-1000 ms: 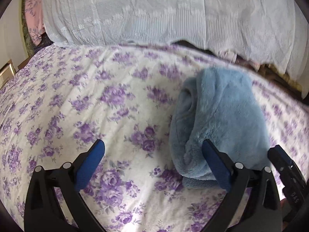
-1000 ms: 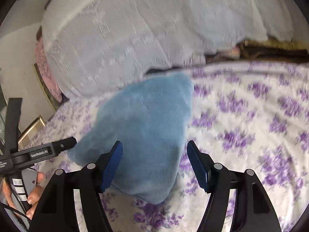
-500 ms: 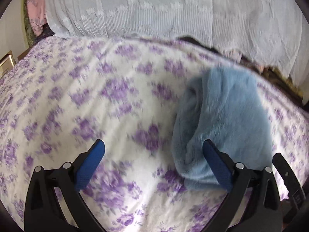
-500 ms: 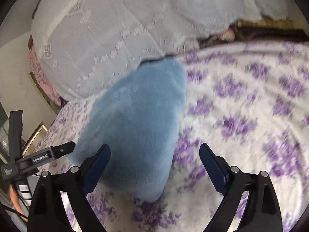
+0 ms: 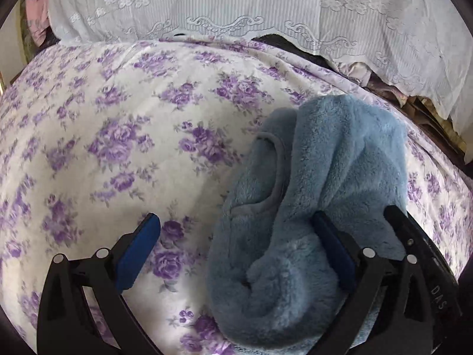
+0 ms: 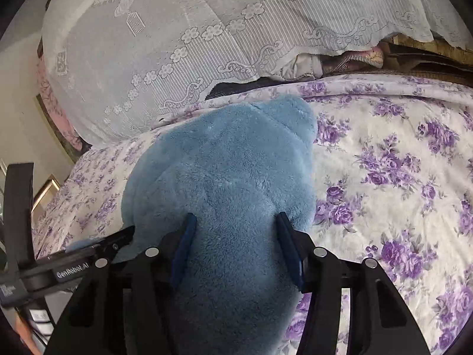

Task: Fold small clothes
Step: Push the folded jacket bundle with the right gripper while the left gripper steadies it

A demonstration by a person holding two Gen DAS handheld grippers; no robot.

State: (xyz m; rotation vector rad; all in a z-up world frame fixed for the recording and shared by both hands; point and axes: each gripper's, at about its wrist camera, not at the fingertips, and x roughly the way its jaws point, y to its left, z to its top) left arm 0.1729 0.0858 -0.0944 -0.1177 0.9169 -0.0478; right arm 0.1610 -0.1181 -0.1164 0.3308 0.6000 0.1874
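Observation:
A small blue fleece garment [image 5: 319, 177] lies folded and bunched on the floral bedspread [image 5: 124, 136]. My left gripper [image 5: 235, 251] is open wide: its left pad is over bare bedspread, and its right pad lies against the garment's near fold. In the right wrist view the garment [image 6: 233, 162] fills the middle. My right gripper [image 6: 236, 247] straddles its near end. The jaws are closing, and both blue pads are sunk into the fleece. The left gripper's black finger [image 6: 88, 251] shows at the lower left, beside the garment.
A white lace cover [image 5: 266, 9] hangs over a pile along the bed's far edge. Dark and striped fabrics [image 6: 348, 62] poke out beneath it. A pink cloth [image 6: 50, 97] and a wall are at the far left. Bare bedspread extends to the right [image 6: 399, 162].
My right gripper went forward over the garment; its jaws widened, then narrowed onto the fleece. My left gripper shifted closer, and the garment now sits further between its fingers.

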